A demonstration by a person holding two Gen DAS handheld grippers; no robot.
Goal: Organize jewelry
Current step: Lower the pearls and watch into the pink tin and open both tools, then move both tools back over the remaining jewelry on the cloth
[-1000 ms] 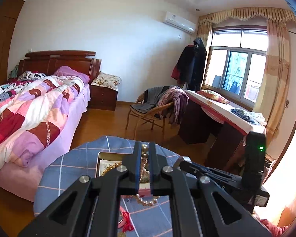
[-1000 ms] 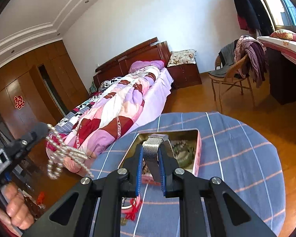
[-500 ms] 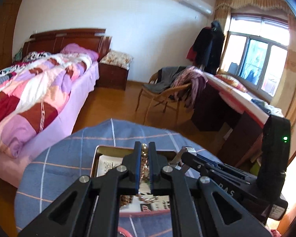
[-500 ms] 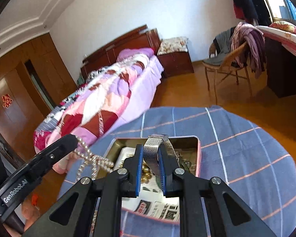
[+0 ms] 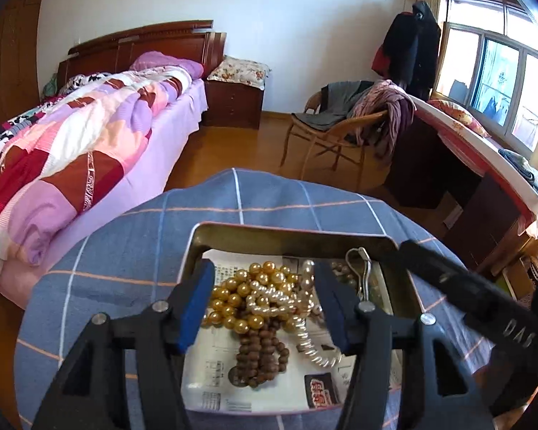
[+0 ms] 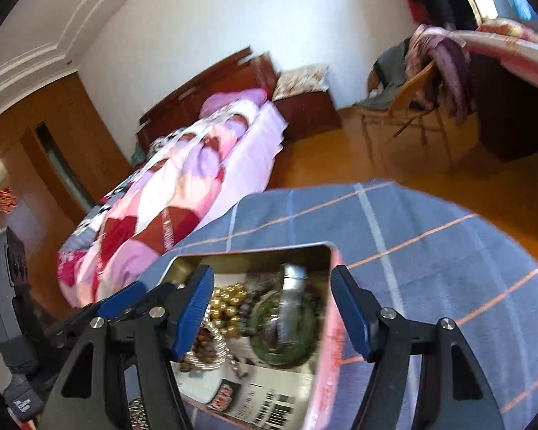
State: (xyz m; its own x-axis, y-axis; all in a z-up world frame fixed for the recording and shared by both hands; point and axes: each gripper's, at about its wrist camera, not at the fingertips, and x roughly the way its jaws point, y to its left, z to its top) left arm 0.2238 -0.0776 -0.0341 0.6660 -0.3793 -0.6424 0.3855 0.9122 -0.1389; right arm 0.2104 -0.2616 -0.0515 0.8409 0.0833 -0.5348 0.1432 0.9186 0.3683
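In the left wrist view, the left gripper (image 5: pixel 262 308) hangs over the tin (image 5: pixel 290 231) with its jaws opening and gripping nothing; the gold beads (image 5: pixel 233 294), white pearls (image 5: pixel 297 308) and brown beads (image 5: pixel 262 358) lie piled on the paper lining directly below and ahead, the brown strand running toward the camera. In the right wrist view, the right gripper (image 6: pixel 269 308) is also opening and empty, poised over the same tin (image 6: pixel 326 251). The metal watch band (image 6: pixel 290 297) lies just under it on a green bangle (image 6: pixel 283 337), its length running away from the camera, so the right hand looks nearer to it, while the bead pile sits nearer the left gripper.
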